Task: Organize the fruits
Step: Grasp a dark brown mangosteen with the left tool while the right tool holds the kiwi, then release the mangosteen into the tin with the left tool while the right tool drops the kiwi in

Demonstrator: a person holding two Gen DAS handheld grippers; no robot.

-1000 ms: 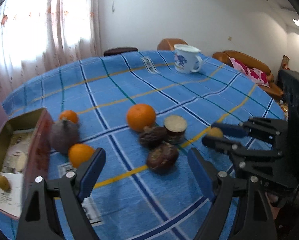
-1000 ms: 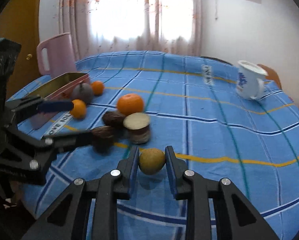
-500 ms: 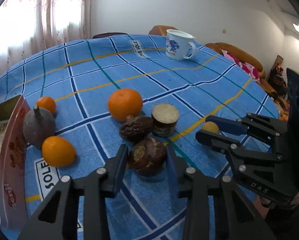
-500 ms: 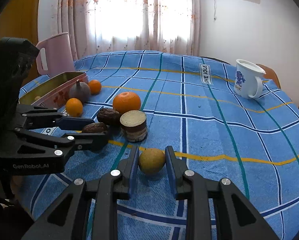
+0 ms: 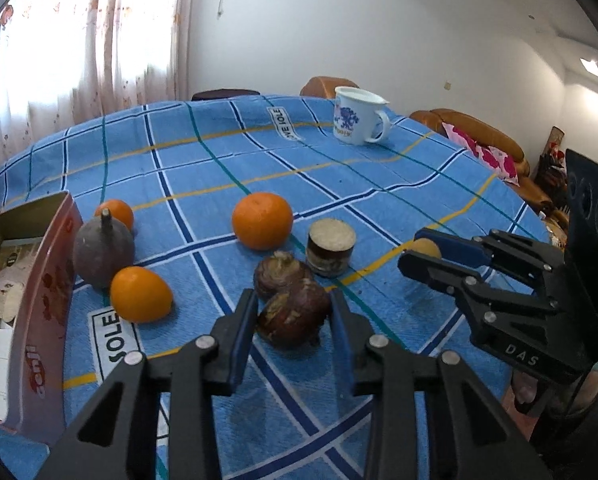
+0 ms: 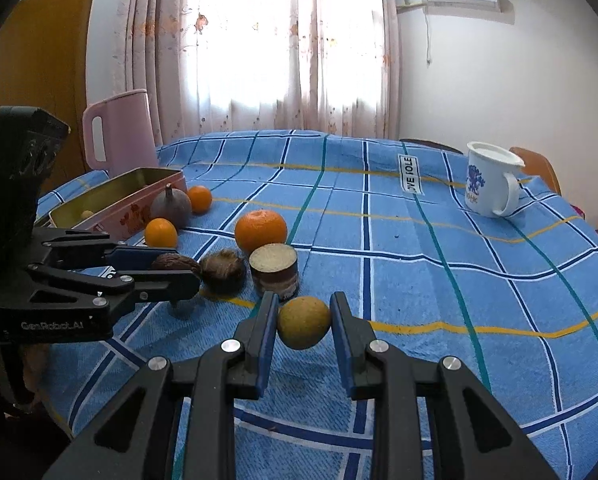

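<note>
Left gripper point(image 5: 293, 312) has a dark brown wrinkled fruit point(image 5: 291, 316) between its jaws, which are closing; both pads look pressed against its sides, fruit resting on the blue checked tablecloth point(image 5: 379, 184). A second brown fruit point(image 5: 281, 274) sits touching it just behind, so little slack on the far side. Right gripper point(image 6: 303, 322) is clenched on a small yellow-green fruit point(image 6: 303, 322), low over the cloth near the table's front edge. Just past its fingertips stands a short cut brown cylinder point(image 6: 275, 270), pale face up, with a big orange point(image 6: 261, 230) behind that. The two grippers are close: the left one's fingers point in from the left side of the right wrist view, tips near the cylinder. Left side of the table is crowded: open pink tin point(image 5: 31, 300) at the table's left edge, one small pale fruit visible inside; a grey-purple stemmed fruit point(image 5: 103, 250) and two small oranges point(image 5: 139, 294) just beside its long wall. Pink jug point(image 6: 119, 136) stands behind the tin. Centre and right of the cloth are open out to a white mug point(image 6: 489, 180) near the far right edge. Brown sofa point(image 5: 479, 136) lies beyond the table.
</note>
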